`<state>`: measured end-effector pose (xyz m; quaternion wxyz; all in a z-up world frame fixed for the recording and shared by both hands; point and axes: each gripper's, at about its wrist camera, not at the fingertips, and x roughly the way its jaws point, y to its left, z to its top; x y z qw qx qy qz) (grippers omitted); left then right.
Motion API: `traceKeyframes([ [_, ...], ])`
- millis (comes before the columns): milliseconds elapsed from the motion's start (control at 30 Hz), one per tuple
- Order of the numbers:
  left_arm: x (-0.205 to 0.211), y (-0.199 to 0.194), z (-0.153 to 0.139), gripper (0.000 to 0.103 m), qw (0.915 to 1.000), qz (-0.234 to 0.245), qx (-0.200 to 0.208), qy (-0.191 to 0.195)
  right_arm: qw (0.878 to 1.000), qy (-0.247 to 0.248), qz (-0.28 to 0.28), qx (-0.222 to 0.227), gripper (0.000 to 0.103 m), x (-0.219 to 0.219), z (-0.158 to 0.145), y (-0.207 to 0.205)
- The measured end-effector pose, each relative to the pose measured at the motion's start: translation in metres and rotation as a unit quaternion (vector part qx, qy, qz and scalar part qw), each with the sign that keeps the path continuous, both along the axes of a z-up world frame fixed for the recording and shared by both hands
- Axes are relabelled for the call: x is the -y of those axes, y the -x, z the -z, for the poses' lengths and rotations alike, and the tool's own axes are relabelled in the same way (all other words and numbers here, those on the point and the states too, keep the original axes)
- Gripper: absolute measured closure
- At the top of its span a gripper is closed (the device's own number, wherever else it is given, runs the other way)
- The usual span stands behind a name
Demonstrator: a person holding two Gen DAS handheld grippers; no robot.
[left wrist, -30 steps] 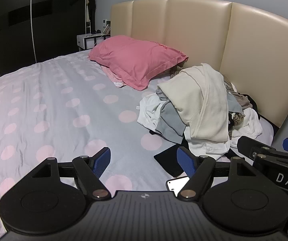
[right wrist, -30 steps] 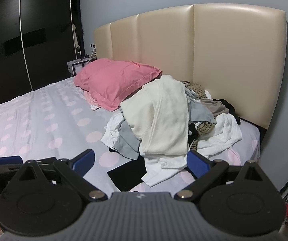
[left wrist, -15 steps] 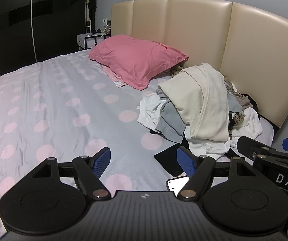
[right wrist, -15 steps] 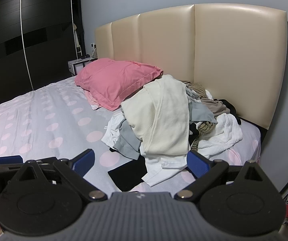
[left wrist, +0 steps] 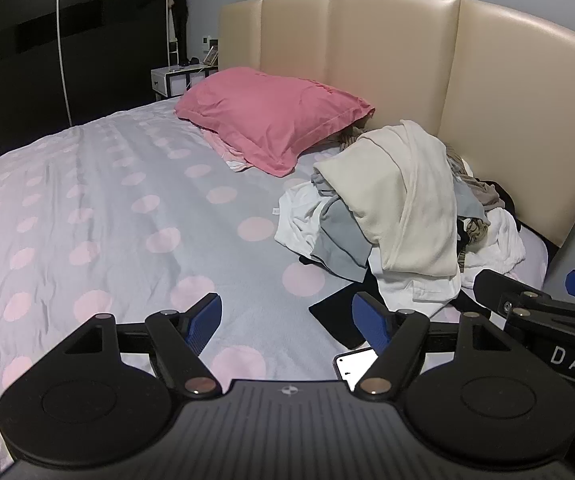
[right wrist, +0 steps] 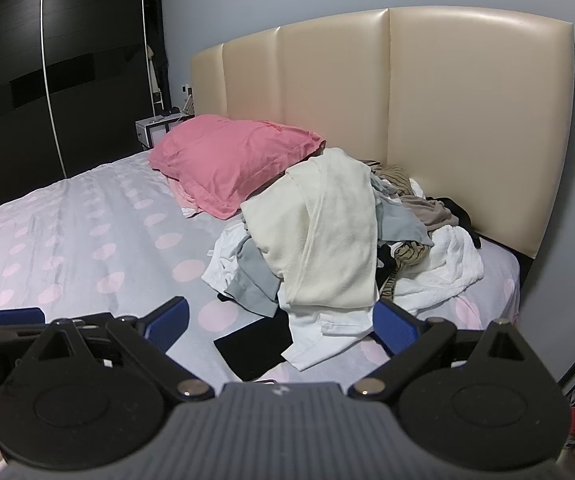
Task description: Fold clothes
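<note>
While both tools hang above the near edge of the bed, the left gripper [left wrist: 287,322] has its blue pads spread wide with nothing between them; the right gripper [right wrist: 281,326] is likewise spread and empty, and part of it shows at the right border of the left wrist view; a phone [left wrist: 355,366] with a lit screen lies on the cover just beyond the left gripper's right finger; ahead of the right gripper, and ahead and to the right of the left one, a flat black garment [right wrist: 253,346] lies nearest, its edge tucked under the heap; the pile of clothes [right wrist: 339,248] sits beyond it on the right side of the bed, close to the beige headboard [right wrist: 467,128], not touched by either tool; a cream garment [right wrist: 323,240] is draped over the top, hanging down the near face; grey pieces [right wrist: 251,276] and a white shirt [right wrist: 319,330] spill out beneath it toward the grippers; crumpled white cloth [right wrist: 447,264] lies at the right, with striped and brown items behind; all of it is loose and unfolded; farther left a pink pillow [right wrist: 235,160] rests on the grey bedcover [left wrist: 107,208] with pale pink dots; dark wardrobe doors [right wrist: 55,68] stand at the far left.
</note>
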<state>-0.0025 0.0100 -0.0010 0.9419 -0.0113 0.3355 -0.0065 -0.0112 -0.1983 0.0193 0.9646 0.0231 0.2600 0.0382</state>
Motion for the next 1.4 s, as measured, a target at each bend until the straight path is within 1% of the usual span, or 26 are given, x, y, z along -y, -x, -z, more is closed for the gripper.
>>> traceKeyframes([
  [100,-0.001,-0.002,0.0,0.032,1.0,0.001,-0.002,0.0,1.0,0.005,-0.001,-0.004,0.004,-0.002,0.0,-0.001],
  [200,-0.001,-0.008,0.002,0.035,0.9999,0.004,-0.008,0.008,1.0,0.012,-0.004,-0.008,0.004,-0.003,-0.001,-0.002],
  [300,0.0,-0.016,0.004,0.037,0.9999,0.003,-0.011,0.011,1.0,0.007,-0.009,-0.011,0.004,-0.002,-0.002,-0.007],
  [433,-0.003,-0.031,0.007,0.04,0.9998,0.007,-0.014,0.012,0.999,-0.005,-0.025,-0.019,0.004,-0.001,-0.002,-0.021],
  [533,-0.009,-0.046,0.01,0.04,1.0,-0.002,-0.004,0.0,0.999,0.008,-0.044,-0.027,0.004,-0.004,-0.001,-0.042],
  [633,-0.014,-0.066,0.014,0.04,1.0,-0.006,-0.005,-0.006,0.998,0.01,-0.047,-0.036,0.004,-0.002,0.003,-0.069],
  [733,-0.022,-0.09,0.024,0.04,0.9997,-0.005,-0.022,-0.004,0.997,0.021,-0.056,-0.042,0.004,0.002,0.01,-0.102],
  [800,-0.027,-0.102,0.031,0.04,0.9994,-0.01,-0.031,-0.01,0.996,0.038,-0.065,-0.047,0.005,0.004,0.017,-0.128],
  [900,-0.037,-0.119,0.042,0.04,0.9985,-0.019,-0.047,-0.02,0.995,0.05,-0.059,-0.059,0.006,0.01,0.032,-0.171],
  [1033,-0.05,-0.135,0.057,0.04,0.9973,-0.022,-0.066,-0.022,0.995,0.051,-0.031,-0.076,0.02,0.022,0.056,-0.23],
  [1200,-0.067,-0.147,0.075,0.04,0.995,-0.032,-0.089,-0.031,0.995,0.04,-0.018,-0.091,0.021,0.026,0.083,-0.281],
  [1233,-0.07,-0.148,0.077,0.04,0.9947,-0.033,-0.092,-0.033,0.995,0.042,-0.017,-0.093,0.022,0.025,0.087,-0.287],
  [1267,-0.072,-0.148,0.078,0.04,0.9945,-0.033,-0.094,-0.035,0.995,0.044,-0.013,-0.094,0.033,0.025,0.091,-0.293],
  [1300,-0.075,-0.147,0.079,0.04,0.9943,-0.033,-0.095,-0.038,0.994,0.049,-0.007,-0.096,0.04,0.026,0.095,-0.3],
  [1333,-0.077,-0.147,0.079,0.04,0.994,-0.033,-0.096,-0.04,0.993,0.053,-0.004,-0.103,0.054,0.026,0.098,-0.304],
  [1367,-0.08,-0.146,0.08,0.04,0.9938,-0.032,-0.097,-0.042,0.993,0.052,0.0,-0.109,0.066,0.028,0.1,-0.308],
  [1400,-0.082,-0.146,0.08,0.04,0.9936,-0.032,-0.098,-0.045,0.993,0.043,-0.001,-0.111,0.073,0.031,0.1,-0.31],
])
